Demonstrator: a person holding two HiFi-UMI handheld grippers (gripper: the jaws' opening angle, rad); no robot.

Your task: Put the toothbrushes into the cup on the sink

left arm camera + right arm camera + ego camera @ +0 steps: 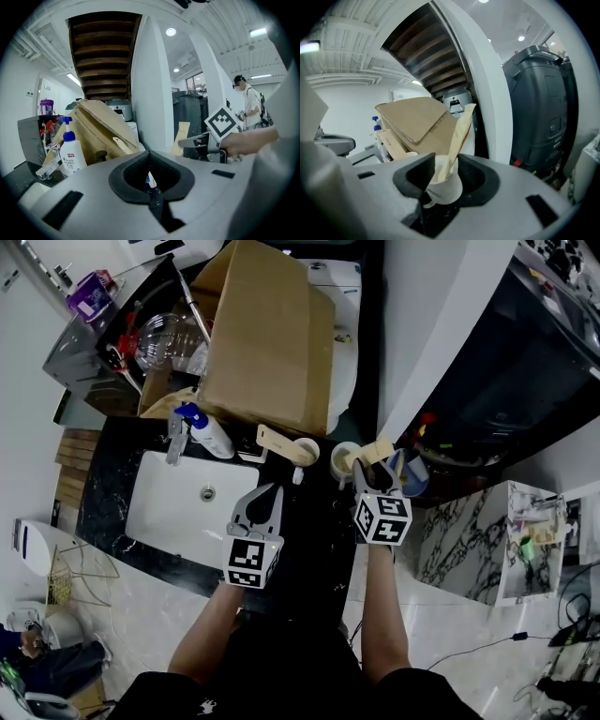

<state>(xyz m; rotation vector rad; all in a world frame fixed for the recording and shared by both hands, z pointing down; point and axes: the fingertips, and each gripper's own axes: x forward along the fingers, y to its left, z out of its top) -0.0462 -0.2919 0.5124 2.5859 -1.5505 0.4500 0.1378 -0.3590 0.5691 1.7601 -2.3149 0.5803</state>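
cup (443,186): sitting at counter's (105,486) back edge, holding a leaning toothbrush (457,135)
right gripper (443,165): released, straddling cup
left gripper (150,177): clenching, empty

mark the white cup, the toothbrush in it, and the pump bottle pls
white cup (445,190), right gripper view, front wall.
toothbrush (459,136), right gripper view, mid handle.
pump bottle (72,157), left gripper view, label.

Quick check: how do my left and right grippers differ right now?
The left gripper has its jaws shut with nothing held; the right gripper has its jaws apart around the white cup. The left gripper sits beside the sink; the right gripper is at the cup, where a toothbrush stands. Both point away from you over the dark counter.
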